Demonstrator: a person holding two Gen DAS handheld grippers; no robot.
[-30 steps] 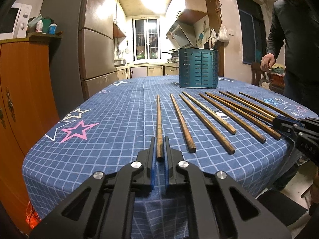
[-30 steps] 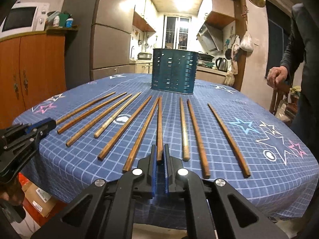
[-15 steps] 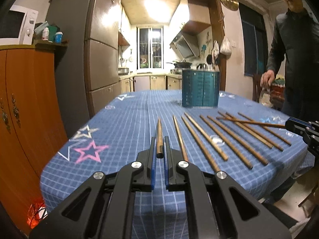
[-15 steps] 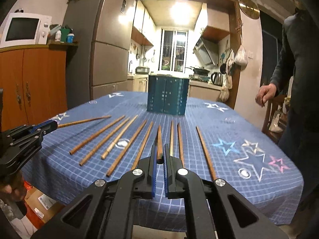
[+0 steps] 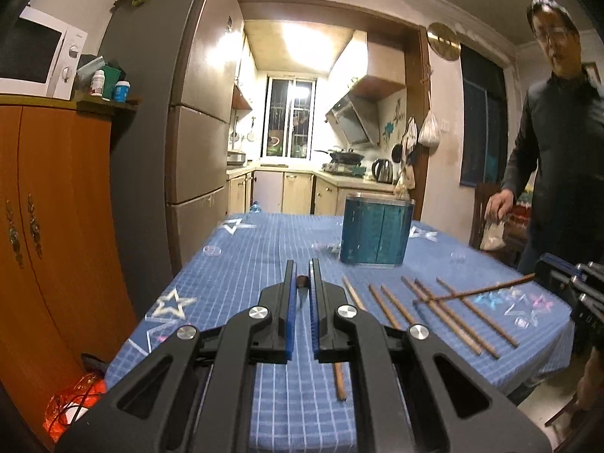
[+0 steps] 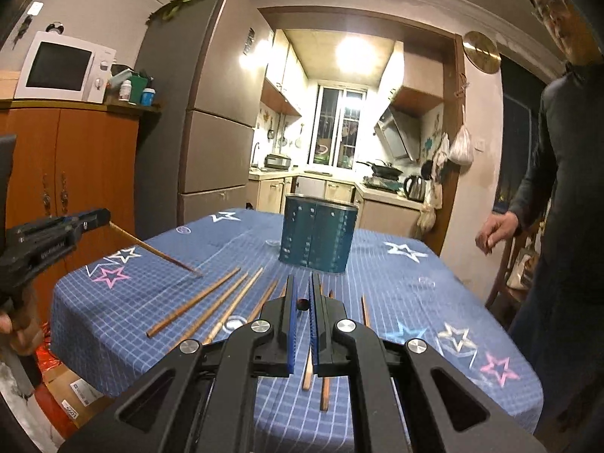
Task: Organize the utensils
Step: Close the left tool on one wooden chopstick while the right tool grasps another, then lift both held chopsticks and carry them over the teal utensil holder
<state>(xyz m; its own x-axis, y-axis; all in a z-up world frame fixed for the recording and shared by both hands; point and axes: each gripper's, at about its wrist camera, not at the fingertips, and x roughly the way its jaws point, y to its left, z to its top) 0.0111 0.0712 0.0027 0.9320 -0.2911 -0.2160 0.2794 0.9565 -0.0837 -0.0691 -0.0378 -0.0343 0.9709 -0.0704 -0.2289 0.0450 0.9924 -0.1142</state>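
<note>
Several wooden chopsticks (image 5: 445, 307) lie in a row on the blue checked tablecloth (image 5: 241, 264). A teal perforated utensil holder (image 5: 375, 230) stands upright at the far middle of the table; it also shows in the right wrist view (image 6: 317, 239). My left gripper (image 5: 302, 283) is shut on one chopstick (image 5: 301, 282), held end-on and lifted above the table. My right gripper (image 6: 301, 304) is shut on another chopstick (image 6: 302, 304), also lifted. Each gripper shows in the other's view with its chopstick sticking out: the left one (image 6: 98, 219) with its stick (image 6: 154, 251), the right one (image 5: 547, 270) with its stick (image 5: 479, 290).
A man in dark clothes (image 5: 555, 166) stands at the table's right side. An orange cabinet (image 5: 56, 219) with a microwave (image 5: 34, 58) and a tall fridge (image 5: 188, 143) stand to the left. A cardboard box (image 6: 71, 396) sits on the floor.
Both grippers have lifted their chopsticks off the table and risen. The held sticks now point away from the row, and the holder appears closer.
</note>
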